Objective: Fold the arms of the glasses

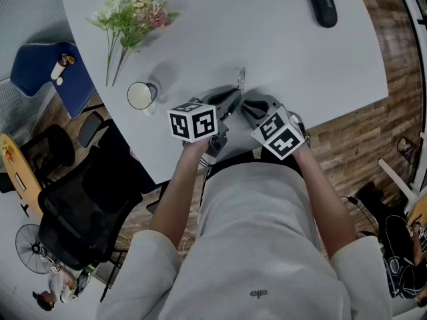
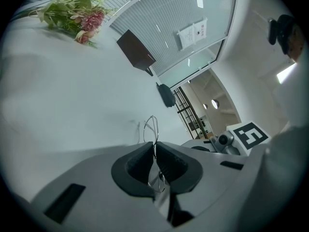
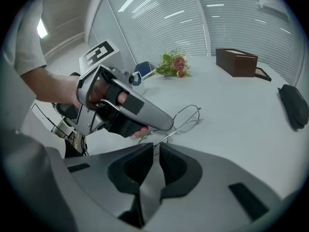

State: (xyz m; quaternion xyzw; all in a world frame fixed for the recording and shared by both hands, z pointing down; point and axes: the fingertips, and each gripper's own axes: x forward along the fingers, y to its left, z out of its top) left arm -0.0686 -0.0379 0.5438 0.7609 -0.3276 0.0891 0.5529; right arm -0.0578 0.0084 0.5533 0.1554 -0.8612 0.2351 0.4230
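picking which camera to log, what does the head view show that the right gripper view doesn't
Only the head view: the wooden floor and the floor fan.
Only the right gripper view: the brown box and the window blinds.
Both: the glasses, the flowers, the black case, the white table and the left tongs.
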